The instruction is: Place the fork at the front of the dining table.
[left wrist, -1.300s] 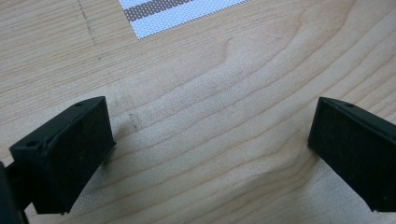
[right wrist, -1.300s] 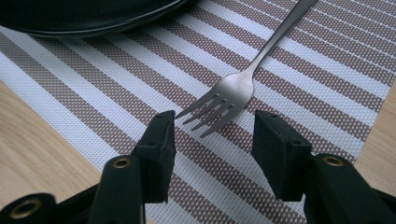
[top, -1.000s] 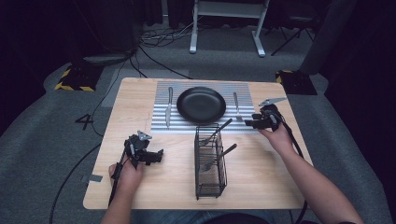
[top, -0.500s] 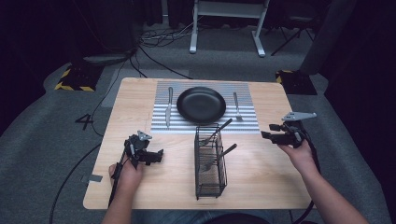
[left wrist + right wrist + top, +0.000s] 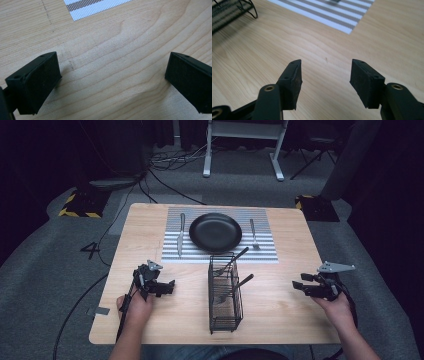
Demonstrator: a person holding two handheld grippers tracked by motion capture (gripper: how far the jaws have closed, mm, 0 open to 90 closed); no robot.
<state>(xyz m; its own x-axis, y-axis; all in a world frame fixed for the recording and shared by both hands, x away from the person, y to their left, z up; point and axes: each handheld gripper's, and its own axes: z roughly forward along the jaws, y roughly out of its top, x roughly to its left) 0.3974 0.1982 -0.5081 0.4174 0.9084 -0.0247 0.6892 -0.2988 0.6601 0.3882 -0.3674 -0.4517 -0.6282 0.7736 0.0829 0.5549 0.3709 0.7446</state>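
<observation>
Hovering with jaws apart and empty over bare wood near the desk's left and right edges, left tongs (image 5: 167,286) and right tongs (image 5: 300,286) flank the central wire caddy (image 5: 225,292), which a careless inward sweep could topple.

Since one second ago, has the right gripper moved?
Yes. The right gripper has pulled back from beside the black plate toward the person, to the table's right edge, open and empty.

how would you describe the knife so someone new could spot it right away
Find the striped placemat at the far middle of the wooden table. A black plate sits at its centre. The knife lies just left of the plate, longer and plainer than the fork on the right.
</observation>
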